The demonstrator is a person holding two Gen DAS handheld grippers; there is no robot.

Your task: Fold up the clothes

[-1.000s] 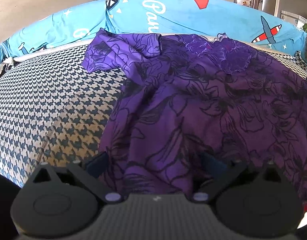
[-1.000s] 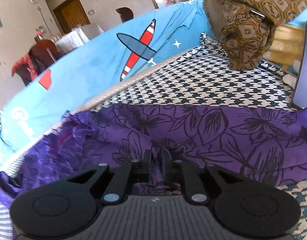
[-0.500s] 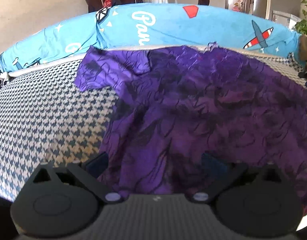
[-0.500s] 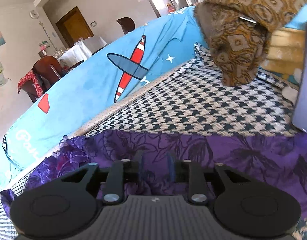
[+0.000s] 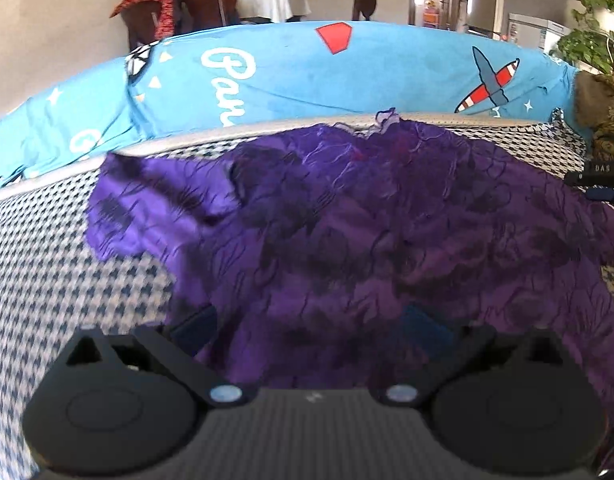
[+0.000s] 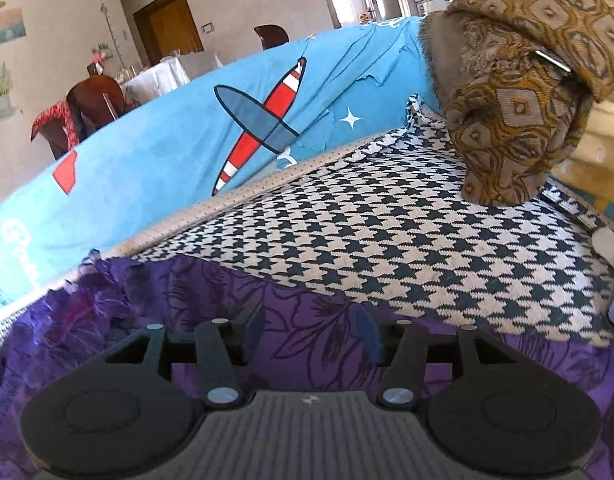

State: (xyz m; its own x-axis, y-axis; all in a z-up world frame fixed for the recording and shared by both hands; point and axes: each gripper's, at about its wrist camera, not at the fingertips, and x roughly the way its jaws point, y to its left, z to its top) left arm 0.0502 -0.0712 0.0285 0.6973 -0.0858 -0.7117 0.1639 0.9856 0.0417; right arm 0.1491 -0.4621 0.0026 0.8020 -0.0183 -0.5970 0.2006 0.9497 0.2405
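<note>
Counts, both wrist views

One purple dress [image 5: 367, 240] lay on one checked cover [image 5: 67, 264]; one blue sheet [image 5: 299, 76] ran behind, printed with one plane [image 5: 489, 80] and one red patch [image 5: 334, 37]. One brown patterned bundle [image 6: 523, 92] sat at the end. Two grippers showed: left [image 5: 311, 320], right [image 6: 311, 326]. Chairs behind: at least two [image 5: 203, 4].

The purple garment [image 5: 367, 240] is motion-blurred, its print smeared, and its near hem hides behind the left claw [image 5: 311, 324].
</note>
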